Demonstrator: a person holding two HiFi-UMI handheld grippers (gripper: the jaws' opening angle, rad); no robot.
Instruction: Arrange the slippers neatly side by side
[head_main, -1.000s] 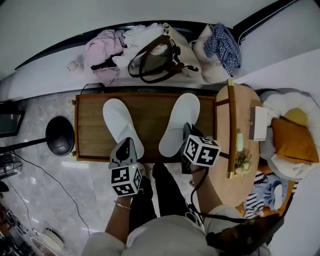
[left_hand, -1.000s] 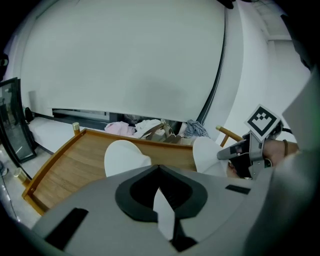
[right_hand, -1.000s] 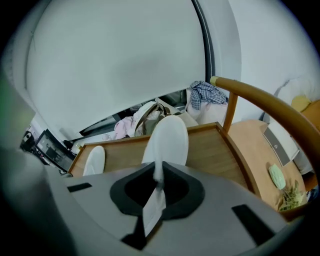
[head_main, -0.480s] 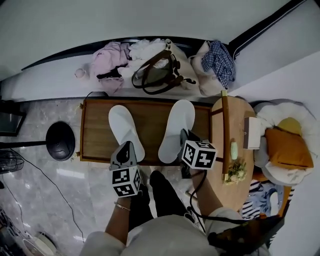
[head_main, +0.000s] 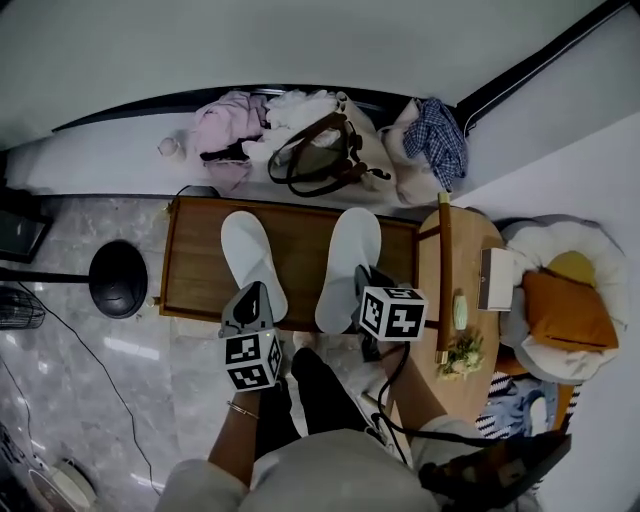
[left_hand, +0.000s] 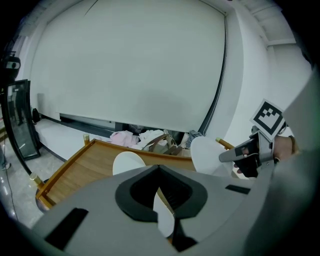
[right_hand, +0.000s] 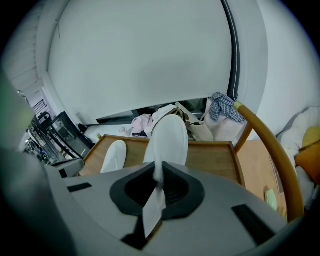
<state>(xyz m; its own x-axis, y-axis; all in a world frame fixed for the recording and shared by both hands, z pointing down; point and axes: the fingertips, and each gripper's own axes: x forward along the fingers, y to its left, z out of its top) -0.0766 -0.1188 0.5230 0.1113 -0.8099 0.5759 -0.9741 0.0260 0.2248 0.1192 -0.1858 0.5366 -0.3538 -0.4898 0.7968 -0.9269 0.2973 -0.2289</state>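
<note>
Head view: two white slippers sit well apart over a wooden tray (head_main: 185, 262), toes pointing away from the person, with the left gripper (head_main: 256, 292) at the heel of the left slipper (head_main: 248, 250) and the right gripper (head_main: 364, 276) at the heel of the right slipper (head_main: 350, 248). Left gripper view – its jaws are clenched on a thin white edge of the left slipper's heel. Right gripper view – its jaws pinch the right slipper's heel, and the toe is held up over the tray
</note>
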